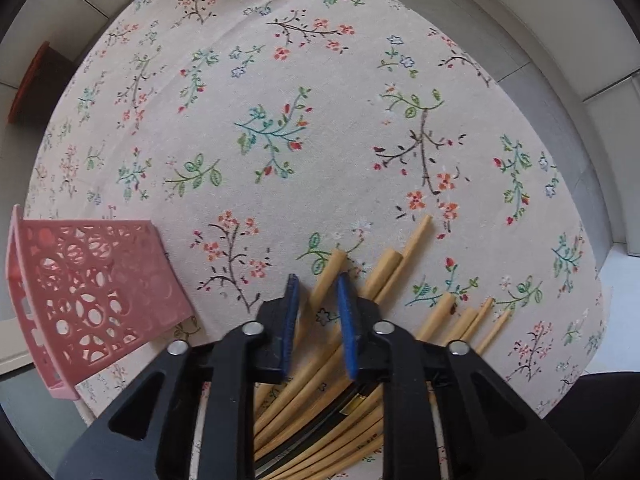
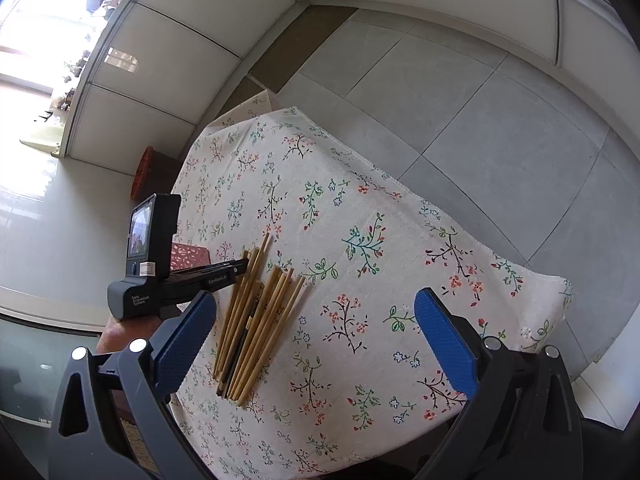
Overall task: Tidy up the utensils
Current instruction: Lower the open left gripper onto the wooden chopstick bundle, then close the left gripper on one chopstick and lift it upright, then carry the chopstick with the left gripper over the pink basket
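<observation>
So far nothing was sorted: at left the pink perforated plastic basket [image 1: 92, 300] lay empty on the floral-clothed desk [image 1: 320, 128]; lower centre, the left gripper [image 1: 318, 312] pinched one pale wooden chopstick [image 1: 328, 276]; the right gripper [image 2: 316, 332] gaped, unloaded.

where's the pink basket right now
In the left wrist view the pink basket sits at the table's left edge on the floral cloth, left of the chopsticks.
</observation>
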The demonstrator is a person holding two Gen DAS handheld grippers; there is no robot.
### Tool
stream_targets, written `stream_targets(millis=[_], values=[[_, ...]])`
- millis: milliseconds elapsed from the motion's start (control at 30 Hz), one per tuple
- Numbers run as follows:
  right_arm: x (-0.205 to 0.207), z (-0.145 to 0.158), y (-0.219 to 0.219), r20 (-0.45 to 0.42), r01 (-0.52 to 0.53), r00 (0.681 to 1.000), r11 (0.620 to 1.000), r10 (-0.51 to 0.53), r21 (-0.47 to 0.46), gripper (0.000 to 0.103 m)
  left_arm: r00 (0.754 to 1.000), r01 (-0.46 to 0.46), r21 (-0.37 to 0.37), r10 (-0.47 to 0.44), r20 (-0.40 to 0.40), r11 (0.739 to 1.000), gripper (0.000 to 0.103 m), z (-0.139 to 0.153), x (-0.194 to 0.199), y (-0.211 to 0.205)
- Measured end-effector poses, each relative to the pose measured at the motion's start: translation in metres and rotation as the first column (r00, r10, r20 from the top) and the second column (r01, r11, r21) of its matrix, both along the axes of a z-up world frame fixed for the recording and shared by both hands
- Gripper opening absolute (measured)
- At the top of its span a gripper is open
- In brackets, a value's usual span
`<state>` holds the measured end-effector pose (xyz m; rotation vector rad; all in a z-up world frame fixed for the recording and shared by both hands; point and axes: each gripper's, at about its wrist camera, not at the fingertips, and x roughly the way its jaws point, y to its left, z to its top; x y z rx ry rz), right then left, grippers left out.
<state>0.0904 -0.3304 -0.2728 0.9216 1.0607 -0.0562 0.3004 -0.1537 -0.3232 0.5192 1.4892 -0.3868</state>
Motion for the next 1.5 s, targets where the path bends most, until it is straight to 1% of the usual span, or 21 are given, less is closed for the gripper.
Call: stream_targets(millis=[100,267,367,500,567,600,700,733,767,833,900,1000,1033,1067,1167,1233,1267,1333,1367,1433,1500], values=[[0.004,-0.005,0.006,-0.032,-0.016,0.999,1.000,0.016,-0.014,0.097,1.000,0.011,-0.013,-0.010,0.028,1.000,0.015,-0.007,-0.006,0.004],[0.015,-0.022,0.021,-0.117,-0.018,0.993,1.000,0.015,-0.022,0.097,0.993,-0.026,-0.086,0.035,0.113,0.996,0.014,-0.002,-0.030,0.020],[0.022,-0.035,0.030,-0.168,-0.003,0.986,1.000,-0.002,-0.026,0.097,0.983,-0.052,-0.154,0.077,0.167,0.987,0.013,0.013,-0.056,0.044],[0.034,-0.053,0.043,-0.224,0.043,0.974,0.999,-0.039,0.012,0.097,0.957,-0.041,-0.211,0.099,0.273,0.977,0.009,0.042,-0.099,0.077],[0.042,-0.061,0.055,-0.255,0.041,0.967,0.999,-0.031,0.033,0.094,0.940,-0.045,-0.251,0.125,0.316,0.967,0.007,0.057,-0.125,0.103],[0.047,-0.062,0.062,-0.264,0.030,0.964,0.999,-0.023,0.021,0.092,0.936,-0.050,-0.274,0.141,0.322,0.960,0.006,0.064,-0.130,0.114],[0.056,-0.059,0.081,-0.271,0.014,0.962,0.999,-0.028,-0.053,0.082,0.904,-0.072,-0.346,0.208,0.375,0.936,0.006,0.090,-0.155,0.148],[0.060,-0.059,0.085,-0.276,0.012,0.960,0.997,-0.033,-0.077,0.075,0.898,-0.075,-0.367,0.223,0.379,0.927,0.006,0.104,-0.158,0.153],[0.063,-0.060,0.090,-0.287,0.010,0.957,0.995,-0.037,-0.096,0.072,0.892,-0.074,-0.391,0.236,0.385,0.917,0.006,0.109,-0.166,0.163],[0.071,-0.066,0.097,-0.316,0.002,0.948,0.994,-0.035,-0.106,0.058,0.884,-0.070,-0.422,0.253,0.394,0.904,0.006,0.128,-0.169,0.159],[0.079,-0.069,0.104,-0.343,0.010,0.938,0.991,-0.057,-0.137,0.056,0.874,-0.071,-0.458,0.276,0.400,0.886,0.006,0.140,-0.179,0.173],[0.095,-0.069,0.115,-0.363,0.012,0.927,0.976,-0.092,-0.217,0.046,0.859,-0.072,-0.498,0.307,0.409,0.864,0.006,0.152,-0.187,0.187],[0.099,-0.068,0.120,-0.367,0.014,0.924,0.968,-0.109,-0.252,0.027,0.855,-0.070,-0.506,0.313,0.413,0.860,0.006,0.154,-0.189,0.191],[0.102,-0.070,0.123,-0.384,0.006,0.916,0.963,-0.114,-0.270,0.020,0.851,-0.068,-0.513,0.318,0.418,0.856,0.006,0.161,-0.191,0.196],[0.102,-0.071,0.133,-0.378,-0.012,0.918,0.943,-0.122,-0.331,0.017,0.836,-0.067,-0.546,0.346,0.427,0.835,0.006,0.174,-0.195,0.206],[0.100,-0.072,0.136,-0.357,-0.027,0.927,0.932,-0.112,-0.362,0.011,0.827,-0.074,-0.561,0.365,0.427,0.824,0.006,0.179,-0.196,0.211],[0.098,-0.072,0.135,-0.334,-0.019,0.937,0.938,-0.105,-0.347,0.009,0.825,-0.080,-0.568,0.374,0.424,0.819,0.006,0.180,-0.196,0.213],[0.091,-0.074,0.126,-0.269,0.023,0.959,0.972,-0.087,-0.232,0.006,0.821,-0.087,-0.575,0.386,0.421,0.813,0.006,0.183,-0.197,0.216],[0.087,-0.071,0.122,-0.248,0.029,0.965,0.977,-0.082,-0.211,0.006,0.817,-0.088,-0.581,0.392,0.422,0.809,0.006,0.186,-0.198,0.217],[0.081,-0.059,0.119,-0.188,0.009,0.981,0.976,-0.051,-0.219,0.005,0.808,-0.087,-0.594,0.405,0.427,0.799,0.006,0.192,-0.201,0.218],[0.071,-0.037,0.117,-0.108,-0.020,0.994,0.975,-0.004,-0.223,0.005,0.801,-0.081,-0.606,0.414,0.433,0.791,0.006,0.198,-0.204,0.218]])
